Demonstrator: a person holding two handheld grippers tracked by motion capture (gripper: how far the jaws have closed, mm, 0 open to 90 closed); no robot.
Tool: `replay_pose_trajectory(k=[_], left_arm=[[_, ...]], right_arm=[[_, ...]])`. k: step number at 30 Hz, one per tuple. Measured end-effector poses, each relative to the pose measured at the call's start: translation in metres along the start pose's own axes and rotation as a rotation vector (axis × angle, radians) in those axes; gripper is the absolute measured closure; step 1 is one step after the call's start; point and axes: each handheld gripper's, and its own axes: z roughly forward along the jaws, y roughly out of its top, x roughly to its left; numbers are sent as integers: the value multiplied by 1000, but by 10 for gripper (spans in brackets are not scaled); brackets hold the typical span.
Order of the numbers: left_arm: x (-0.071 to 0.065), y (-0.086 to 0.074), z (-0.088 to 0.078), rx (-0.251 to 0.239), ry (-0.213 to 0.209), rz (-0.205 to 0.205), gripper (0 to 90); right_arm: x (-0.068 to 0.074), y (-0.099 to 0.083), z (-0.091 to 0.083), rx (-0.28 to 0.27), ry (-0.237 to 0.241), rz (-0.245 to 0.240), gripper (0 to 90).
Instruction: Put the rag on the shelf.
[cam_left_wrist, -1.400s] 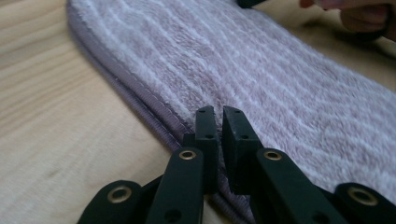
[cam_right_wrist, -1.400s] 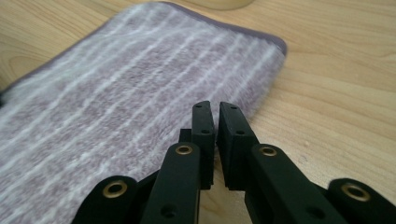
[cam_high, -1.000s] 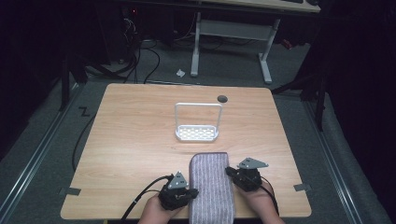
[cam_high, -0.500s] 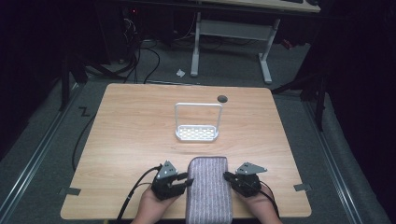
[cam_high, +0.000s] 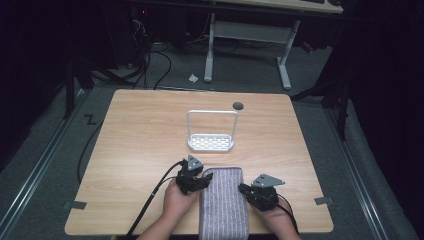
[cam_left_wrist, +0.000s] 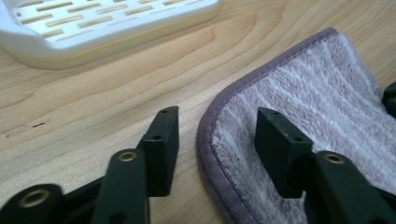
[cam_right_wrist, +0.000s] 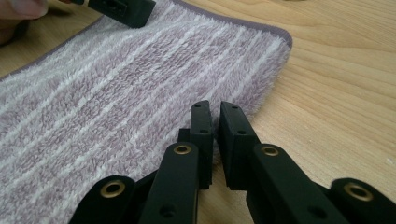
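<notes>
A folded purple towel (cam_high: 223, 202) with pale stripes lies at the table's near edge, its near end hanging over it. My left gripper (cam_high: 204, 177) is at the towel's far left corner. In the left gripper view it (cam_left_wrist: 219, 122) stands open, one jaw on the wood, the other on the towel (cam_left_wrist: 317, 93), the hemmed edge between them. My right gripper (cam_high: 243, 188) is at the towel's right side. Seen in the right gripper view, it (cam_right_wrist: 215, 112) is shut on the towel's (cam_right_wrist: 116, 84) folded right edge. The left gripper's jaw tip (cam_right_wrist: 123, 9) rests at the towel's far side.
A white slotted rack (cam_high: 210, 142) with an upright wire frame stands mid-table, just beyond the towel; its base (cam_left_wrist: 93, 23) lies close ahead of the left gripper. A dark round hole (cam_high: 238, 105) sits near the table's far edge. Bare wood lies left and right.
My left gripper has moved forward and slightly right, up to the towel's far left corner. The right gripper and the towel have hardly shifted.
</notes>
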Motion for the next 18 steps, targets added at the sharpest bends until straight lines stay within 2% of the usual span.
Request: replay_pose_trajectory(k=[2,3,4,7,8,13,16,17,18], left_arm=[[0,0,0,0,11,-2,574],[0,-1,-1,-3,13,-20,574],[1,-1,-1,-4,9,-30,647],[0,-4,-4,-4,-1,-46,694],[-1,-6,-6,-2,-3,-44,746],[-4,-18,-19,1,-30,-70,788],[-2,-21,-23,0,-40,-92,792],[-3,-21,-23,0,-32,-87,792],[-3,-21,-23,0,-32,-87,792]], right_arm=[[1,0,0,-1,-4,-7,844],[1,0,0,-1,-4,-7,844],[2,0,0,0,-1,-7,841],[5,0,-1,5,6,-5,840],[9,-1,-2,9,19,-20,840],[16,0,-5,19,38,-40,814],[20,5,-11,-37,26,-40,772],[18,11,-12,-83,-16,-21,733],[18,11,-12,-83,-16,-21,733]])
